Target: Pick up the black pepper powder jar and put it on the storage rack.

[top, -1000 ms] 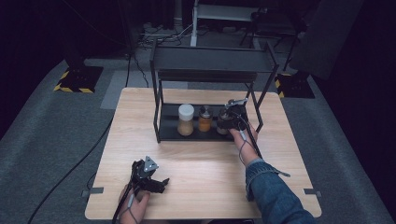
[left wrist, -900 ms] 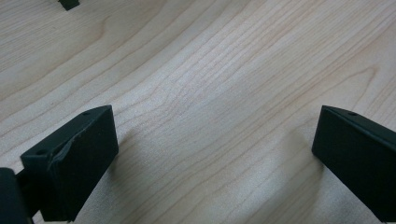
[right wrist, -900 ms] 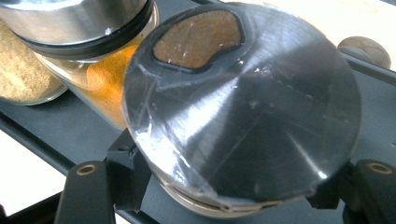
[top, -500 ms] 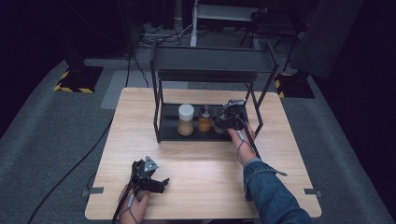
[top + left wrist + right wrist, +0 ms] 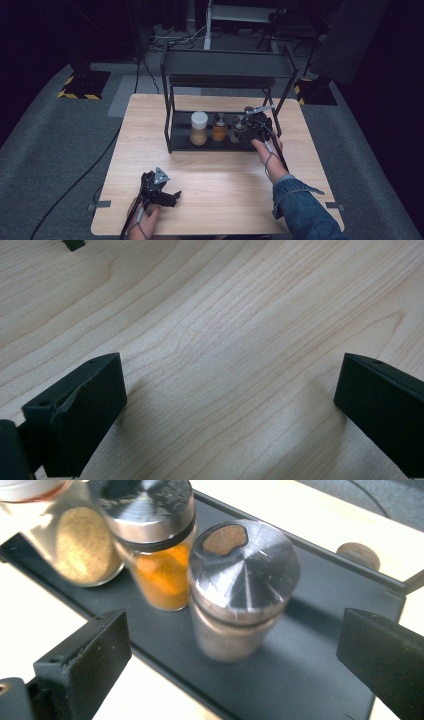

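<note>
Now that the right gripper (image 5: 248,125) has let go, its fingers (image 5: 90,665) have just been opening and stand spread wide on either side of the brown spice jar (image 5: 240,587) without pressing on it — the jar stands upright on its own on the bottom tray of the black rack (image 5: 182,142), at the right end of a row with the orange jar (image 5: 157,545) touching or just beside it and the white-lidded jar (image 5: 198,128) further left. Set against the earlier high views, the right hand has drawn back a little from the rack toward the person, so the placing of this jar looks finished — what remains, I judge, is to pull the gripper clear without brushing the lid. Near the front edge of the worktop (image 5: 225,175), well apart from the rack, the left gripper (image 5: 162,192) rests low with its fingers (image 5: 80,415) wide apart and nothing between them but bare wood.
</note>
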Motion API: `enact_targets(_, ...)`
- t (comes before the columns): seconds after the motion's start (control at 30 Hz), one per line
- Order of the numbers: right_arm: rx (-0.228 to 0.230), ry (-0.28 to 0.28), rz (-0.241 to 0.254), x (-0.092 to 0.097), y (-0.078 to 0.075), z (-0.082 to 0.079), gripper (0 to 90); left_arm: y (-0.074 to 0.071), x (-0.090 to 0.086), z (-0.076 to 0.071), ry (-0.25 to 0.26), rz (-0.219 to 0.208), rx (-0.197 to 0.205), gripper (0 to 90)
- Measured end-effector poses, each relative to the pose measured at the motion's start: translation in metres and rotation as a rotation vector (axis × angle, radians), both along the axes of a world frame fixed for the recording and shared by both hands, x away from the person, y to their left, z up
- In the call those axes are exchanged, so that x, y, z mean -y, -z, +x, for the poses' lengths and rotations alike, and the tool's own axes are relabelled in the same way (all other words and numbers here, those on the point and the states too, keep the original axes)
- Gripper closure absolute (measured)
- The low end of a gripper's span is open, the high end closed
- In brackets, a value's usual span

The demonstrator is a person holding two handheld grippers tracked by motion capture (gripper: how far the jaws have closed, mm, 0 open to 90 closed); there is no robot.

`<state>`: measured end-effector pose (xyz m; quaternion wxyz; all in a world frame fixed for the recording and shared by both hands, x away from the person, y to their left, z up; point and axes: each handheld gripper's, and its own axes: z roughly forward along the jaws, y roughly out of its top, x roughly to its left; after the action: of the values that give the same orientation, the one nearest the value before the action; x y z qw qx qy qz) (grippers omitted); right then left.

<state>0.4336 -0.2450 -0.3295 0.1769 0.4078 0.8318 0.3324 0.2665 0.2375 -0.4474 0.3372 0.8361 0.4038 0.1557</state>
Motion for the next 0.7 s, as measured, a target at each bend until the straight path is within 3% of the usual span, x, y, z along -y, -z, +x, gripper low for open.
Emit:
enact_targets(0.27,0.012,-0.022,0.010,0.022,-0.011,-0.023,0.0,0.000,0.000,0.000,0.000,0.000,0.000,0.0)
enact_targets(0.43,0.025,-0.038,-0.017,0.033,-0.014,-0.036,0.0,0.000,0.000,0.000,0.000,0.000,0.001,0.0)
enact_targets(0.7,0.044,-0.061,-0.019,0.050,-0.018,-0.056,0.0,0.000,0.000,0.000,0.000,0.000,0.001,0.0)
